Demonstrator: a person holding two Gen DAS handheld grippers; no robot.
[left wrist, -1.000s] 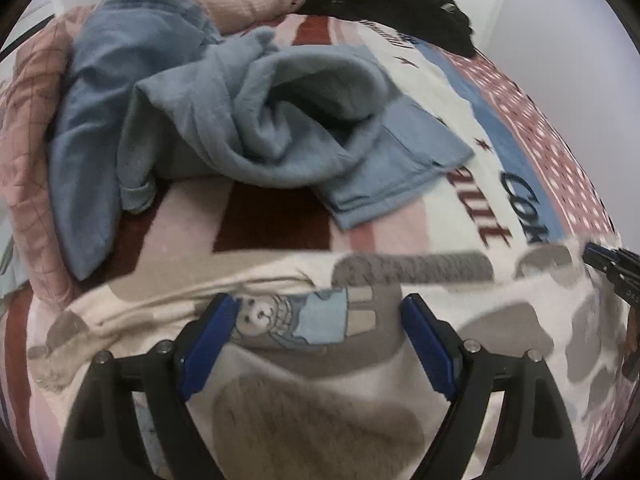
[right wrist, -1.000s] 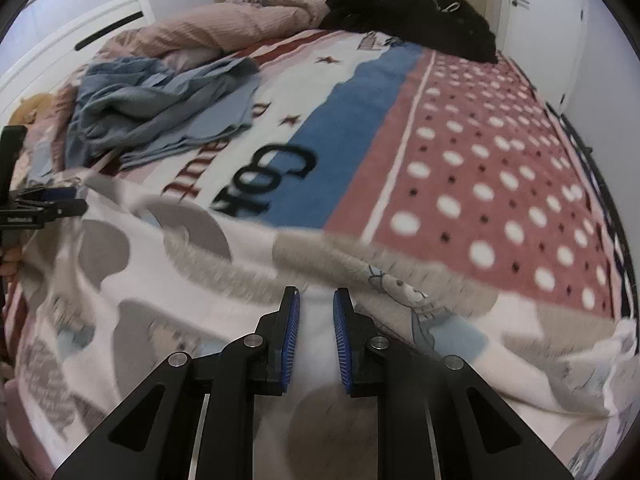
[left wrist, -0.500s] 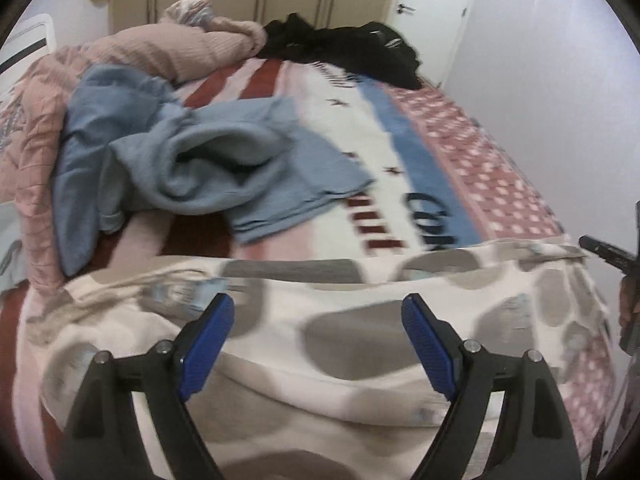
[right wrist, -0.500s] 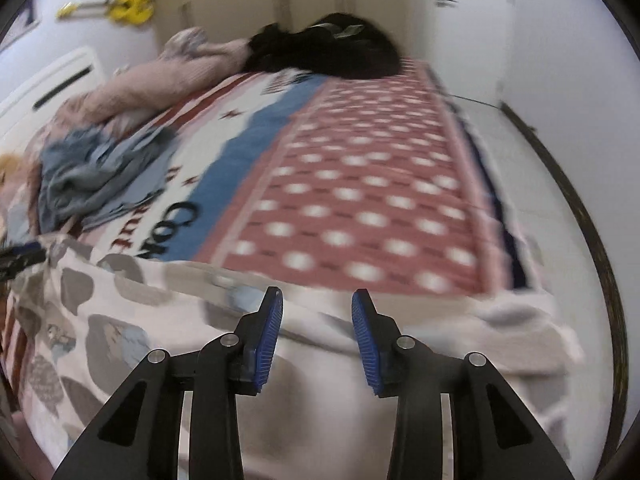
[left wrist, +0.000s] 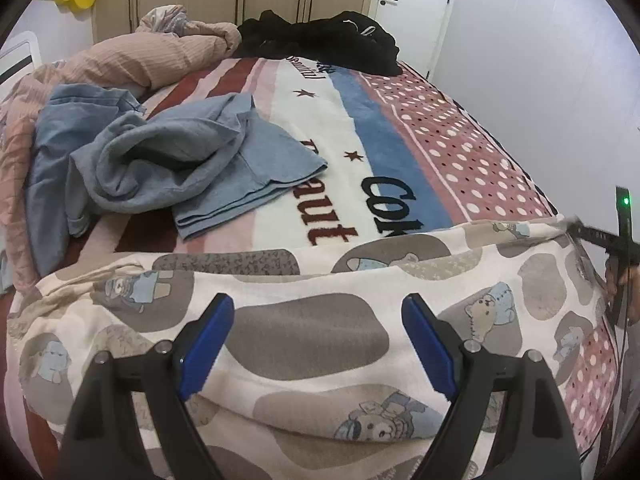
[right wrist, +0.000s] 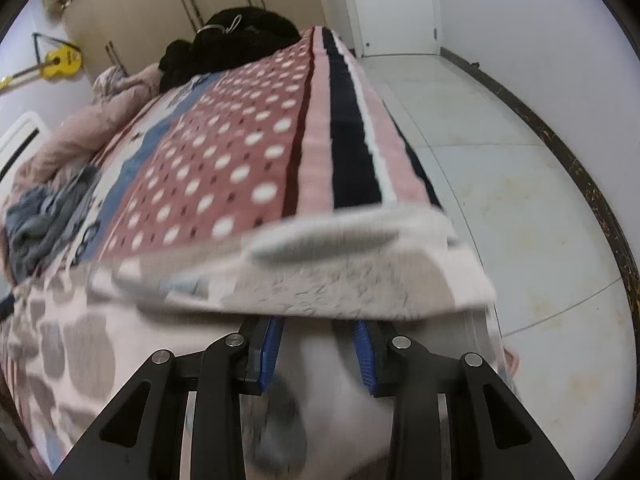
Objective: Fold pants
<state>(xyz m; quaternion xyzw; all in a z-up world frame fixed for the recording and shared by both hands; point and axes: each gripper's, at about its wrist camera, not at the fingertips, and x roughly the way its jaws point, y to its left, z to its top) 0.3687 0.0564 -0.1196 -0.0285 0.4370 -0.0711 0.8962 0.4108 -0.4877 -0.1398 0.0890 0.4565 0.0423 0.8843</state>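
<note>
Cream pants (left wrist: 440, 264) printed with grey patches and little bears lie across the near end of the bed, folded lengthwise. My left gripper (left wrist: 318, 302) hovers above their middle, open wide, with nothing between its blue pads. At the pants' right end, by the bed's side edge, is my right gripper (right wrist: 318, 332). Its jaws stand narrowly apart and are closing. The blurred pants edge (right wrist: 360, 276) lies over its fingertips and hides them, with cloth in the gap below. The left wrist view shows the right gripper (left wrist: 592, 236) at that corner, held by a hand.
A heap of blue-grey clothes (left wrist: 160, 160) lies on the patterned blanket (left wrist: 440, 140) beyond the pants. Farther back are a pink duvet (left wrist: 140, 64) and black clothes (left wrist: 320, 44). The tiled floor (right wrist: 520, 200) drops off right of the bed; wardrobes and a door stand behind.
The right gripper went from shut to partly open and swung right, from the pants' middle to their end at the bed's edge. The left gripper drew back and rose a little, still open.
</note>
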